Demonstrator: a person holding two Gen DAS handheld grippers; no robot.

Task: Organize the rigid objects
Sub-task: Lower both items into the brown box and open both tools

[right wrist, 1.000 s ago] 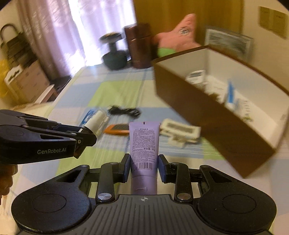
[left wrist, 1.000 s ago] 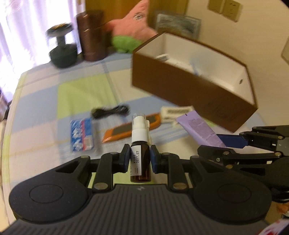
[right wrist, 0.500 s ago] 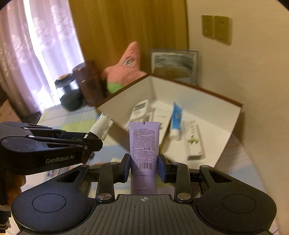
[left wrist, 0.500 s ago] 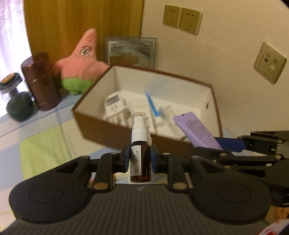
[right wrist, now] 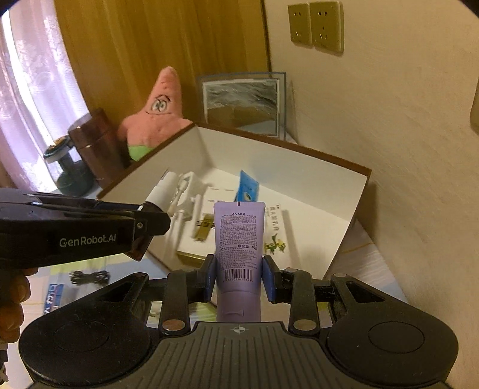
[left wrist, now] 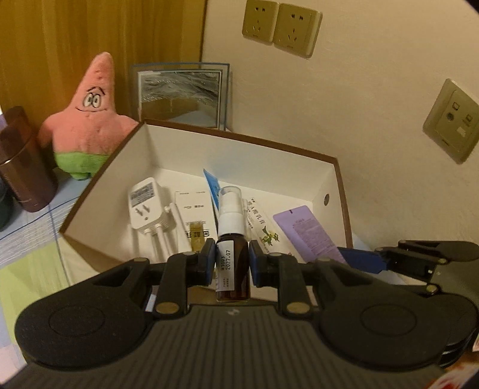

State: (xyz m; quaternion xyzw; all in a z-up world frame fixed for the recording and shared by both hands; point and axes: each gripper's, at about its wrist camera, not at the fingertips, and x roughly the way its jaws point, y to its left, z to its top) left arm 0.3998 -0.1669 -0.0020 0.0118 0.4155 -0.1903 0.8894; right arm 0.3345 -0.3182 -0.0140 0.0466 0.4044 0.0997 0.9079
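My left gripper (left wrist: 232,258) is shut on a small brown spray bottle (left wrist: 232,239) with a white cap, held upright over the near edge of the brown box (left wrist: 185,127). My right gripper (right wrist: 238,269) is shut on a purple cream tube (right wrist: 239,239), also above the box's (right wrist: 356,191) near side. In the right wrist view the left gripper (right wrist: 146,223) enters from the left with the spray bottle (right wrist: 163,188). In the left wrist view the purple tube (left wrist: 308,232) shows at the right. Inside the white-lined box lie a white plug adapter (left wrist: 146,206), a blue tube (left wrist: 214,187) and flat packets.
A pink starfish plush (left wrist: 86,119) and a brown canister (left wrist: 19,161) stand left of the box. A framed picture (left wrist: 179,92) leans on the wall behind it, and wall sockets (left wrist: 281,27) sit above. A black cable (right wrist: 88,276) lies on the checked cloth.
Both grippers have travelled from above the checked cloth to over the box, each still holding its item. The box now fills the middle of both views and its contents show clearly.
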